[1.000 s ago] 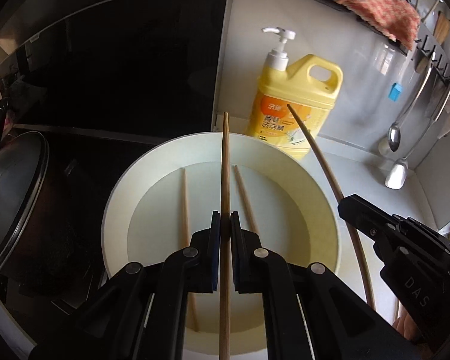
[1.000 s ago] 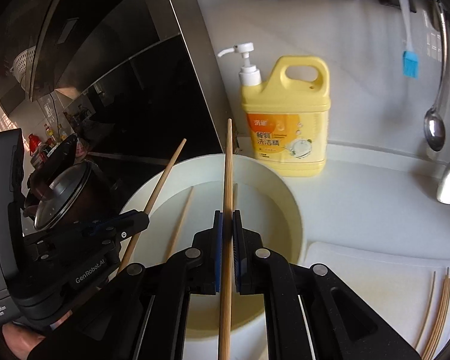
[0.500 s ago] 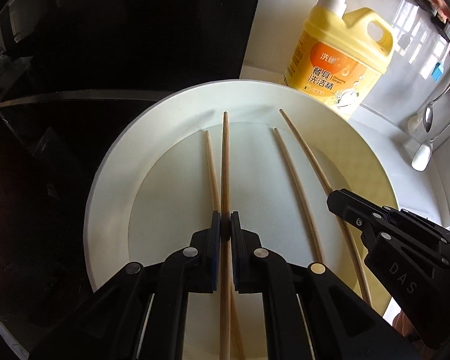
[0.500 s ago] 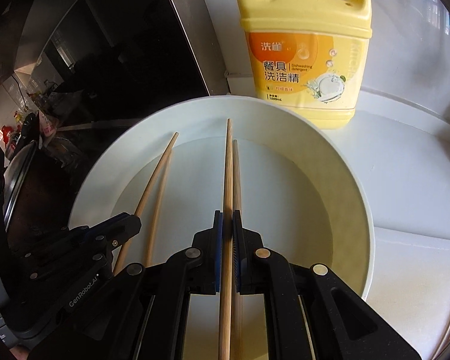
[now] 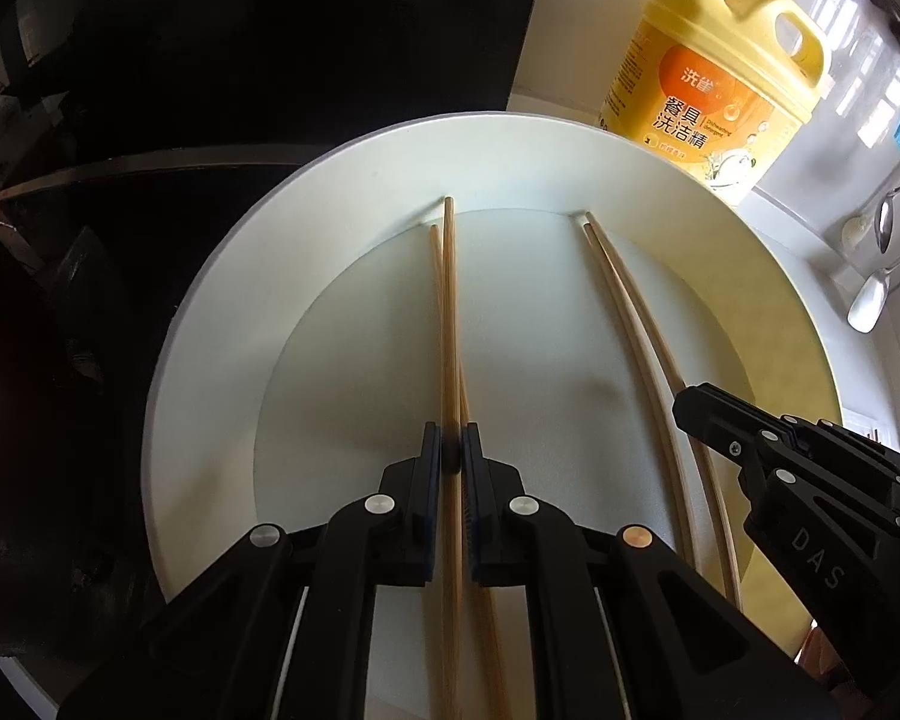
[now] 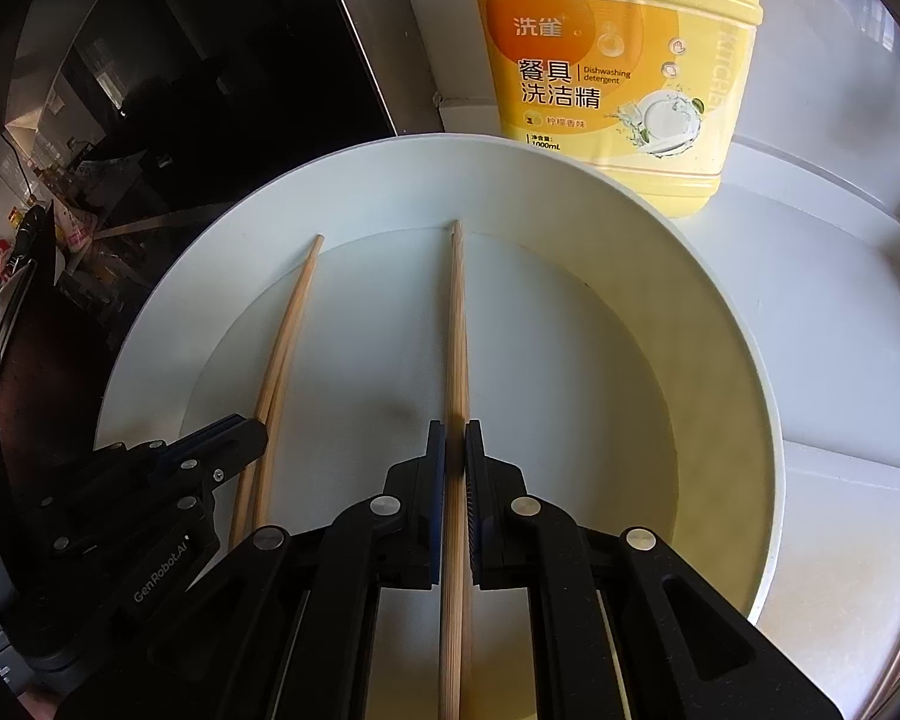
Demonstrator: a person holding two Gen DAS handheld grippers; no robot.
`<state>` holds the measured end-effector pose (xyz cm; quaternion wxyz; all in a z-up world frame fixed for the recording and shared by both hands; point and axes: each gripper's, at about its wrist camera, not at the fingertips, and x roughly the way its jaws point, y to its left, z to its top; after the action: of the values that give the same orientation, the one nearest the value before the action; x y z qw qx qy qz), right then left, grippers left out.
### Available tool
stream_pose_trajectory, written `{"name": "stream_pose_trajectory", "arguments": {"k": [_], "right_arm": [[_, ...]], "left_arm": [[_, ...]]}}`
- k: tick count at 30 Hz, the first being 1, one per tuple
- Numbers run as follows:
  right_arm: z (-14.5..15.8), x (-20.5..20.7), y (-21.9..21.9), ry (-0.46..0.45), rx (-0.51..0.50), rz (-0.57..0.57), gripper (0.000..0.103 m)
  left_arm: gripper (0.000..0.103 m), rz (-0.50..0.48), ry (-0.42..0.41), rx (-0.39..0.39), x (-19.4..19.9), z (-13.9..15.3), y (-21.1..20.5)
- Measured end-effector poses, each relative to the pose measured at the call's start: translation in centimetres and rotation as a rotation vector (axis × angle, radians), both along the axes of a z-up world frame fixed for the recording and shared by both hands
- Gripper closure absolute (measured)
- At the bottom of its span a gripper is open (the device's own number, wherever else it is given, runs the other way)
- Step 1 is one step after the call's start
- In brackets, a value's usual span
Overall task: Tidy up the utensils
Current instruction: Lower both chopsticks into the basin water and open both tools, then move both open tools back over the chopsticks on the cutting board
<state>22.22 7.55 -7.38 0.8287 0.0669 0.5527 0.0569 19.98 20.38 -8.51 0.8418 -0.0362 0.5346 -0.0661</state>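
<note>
Lengthwise, chopsticks (image 5: pixel 449 324) tip-first toward basin (image 5: pixel 354 192) wall

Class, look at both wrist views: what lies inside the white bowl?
Inside the white bowl are two pairs of wooden chopsticks, each pair with one stick clamped in a hand-held gripper. The grippers' bodies cover the chopsticks' near ends and the bowl's near floor.
</note>
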Motion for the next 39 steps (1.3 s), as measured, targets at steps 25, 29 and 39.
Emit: {"name": "stream_pose_trajectory", "arguments": {"k": [25,29,39], "right_arm": [[5.3,-4.5,-1.5,-0.153,-0.054,0.005,0.065],[7.5,-6.7,-2.0,-0.207,-0.101,0.005,0.06],[11.8,-12.7,-5.9,-0.282,-0.156,-0.032,0.049]], "left_arm": [[0.03,0.1,-0.137,0.034,-4.8,5.3,1.9],[0.029,0.11,-0.159,0.045,-6.2,6.1,1.2],[0.027,0.087,-0.18,0.048,-10.3,7.8,-3.0]]}}
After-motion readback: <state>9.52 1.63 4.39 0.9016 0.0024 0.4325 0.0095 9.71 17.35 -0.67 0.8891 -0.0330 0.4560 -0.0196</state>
